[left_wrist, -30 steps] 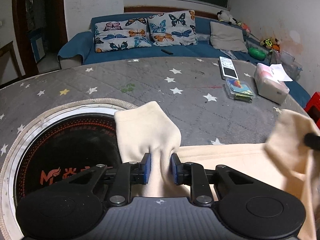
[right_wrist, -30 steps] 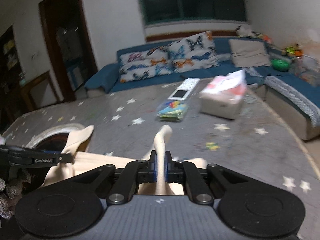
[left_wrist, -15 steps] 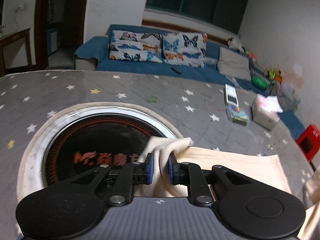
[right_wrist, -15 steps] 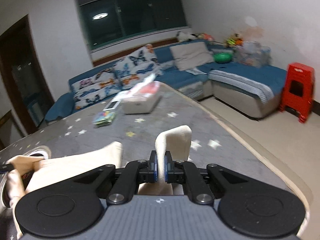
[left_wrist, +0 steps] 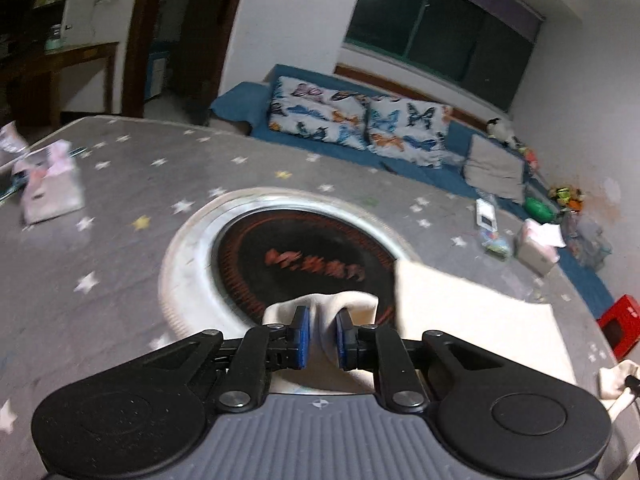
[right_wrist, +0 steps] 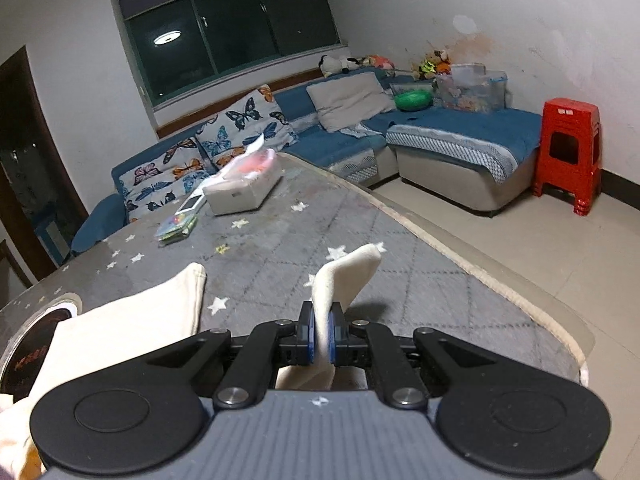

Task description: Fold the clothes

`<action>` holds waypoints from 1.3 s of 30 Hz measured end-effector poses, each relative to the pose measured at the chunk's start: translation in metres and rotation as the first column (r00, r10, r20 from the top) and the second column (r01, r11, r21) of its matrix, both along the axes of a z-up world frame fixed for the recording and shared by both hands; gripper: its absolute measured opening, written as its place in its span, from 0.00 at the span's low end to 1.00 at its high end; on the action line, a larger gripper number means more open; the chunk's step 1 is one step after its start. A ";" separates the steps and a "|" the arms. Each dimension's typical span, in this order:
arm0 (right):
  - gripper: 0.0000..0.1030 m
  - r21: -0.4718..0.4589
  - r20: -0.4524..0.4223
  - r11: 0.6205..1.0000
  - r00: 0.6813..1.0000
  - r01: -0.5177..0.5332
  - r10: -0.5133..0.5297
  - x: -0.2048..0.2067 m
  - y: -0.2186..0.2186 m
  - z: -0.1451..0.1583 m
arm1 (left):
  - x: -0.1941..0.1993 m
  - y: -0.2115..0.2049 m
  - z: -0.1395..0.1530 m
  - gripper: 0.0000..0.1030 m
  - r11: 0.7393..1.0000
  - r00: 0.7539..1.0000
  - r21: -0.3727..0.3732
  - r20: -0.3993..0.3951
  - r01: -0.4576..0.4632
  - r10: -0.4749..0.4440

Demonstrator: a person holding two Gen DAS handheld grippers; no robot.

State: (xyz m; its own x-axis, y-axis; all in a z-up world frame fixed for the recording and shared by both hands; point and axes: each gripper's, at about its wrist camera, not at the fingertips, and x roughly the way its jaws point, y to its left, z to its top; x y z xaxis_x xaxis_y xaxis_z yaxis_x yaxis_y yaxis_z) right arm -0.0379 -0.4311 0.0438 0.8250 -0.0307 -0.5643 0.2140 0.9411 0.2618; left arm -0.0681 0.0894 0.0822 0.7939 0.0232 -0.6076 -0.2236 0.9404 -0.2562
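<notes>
Both of your grippers, left gripper (left_wrist: 319, 338) and right gripper (right_wrist: 320, 336), have jaws clamped on bunched corners of the cream garment (left_wrist: 476, 312), which spreads between them across the table (right_wrist: 280, 248).

Garment (left_wrist: 472, 312): soft matt cream cloth. Grippers: matt black plastic with blue pads (left_wrist: 301, 336), ribbed grey housing. Table cover (right_wrist: 288, 248): quilted grey cloth, star print. Cooktop (left_wrist: 296, 256): glossy black, metal ring. Stool (right_wrist: 568, 152): shiny red plastic.

garment (left_wrist: 472, 312) on table (left_wrist: 120, 264) — beside round inset (left_wrist: 296, 256).
</notes>
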 end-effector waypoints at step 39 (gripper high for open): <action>0.20 -0.057 -0.103 0.934 0.933 -0.352 0.346 0.079 0.074 0.016 | 0.135 -0.086 -0.035 0.39 0.945 0.961 0.199 -0.150 0.261 -0.234</action>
